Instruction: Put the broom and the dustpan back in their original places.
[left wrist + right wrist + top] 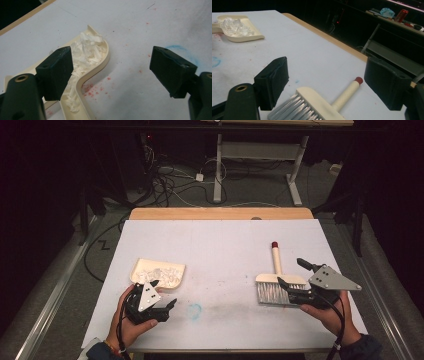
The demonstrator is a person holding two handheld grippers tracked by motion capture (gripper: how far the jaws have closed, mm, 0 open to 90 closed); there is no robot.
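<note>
Cream plastic dustpan point(98, 65) heaped with white paper shreds point(85, 50), lying by the released jaws of the left gripper point(112, 72). Cream flat brush point(317, 106) with silvery bristles, lying untouched between released right gripper point(325, 82) jaws, on white worktop point(225, 250).

The table point(220, 245) has a white sheet over its top, with a strip of bare light wood showing along its far edge. A cream dustpan point(159, 273) lies flat on the sheet and holds a heap of white shredded scraps point(161, 272). Well apart from the dustpan, toward the other side of the table, a cream hand brush point(276, 282) lies flat, its red-tipped handle pointing at the far edge. Between dustpan and brush, nearer the dustpan, the sheet carries a faint blue ring mark point(194, 310), and small red specks point(96, 90) dot the sheet just beside the dustpan.
</note>
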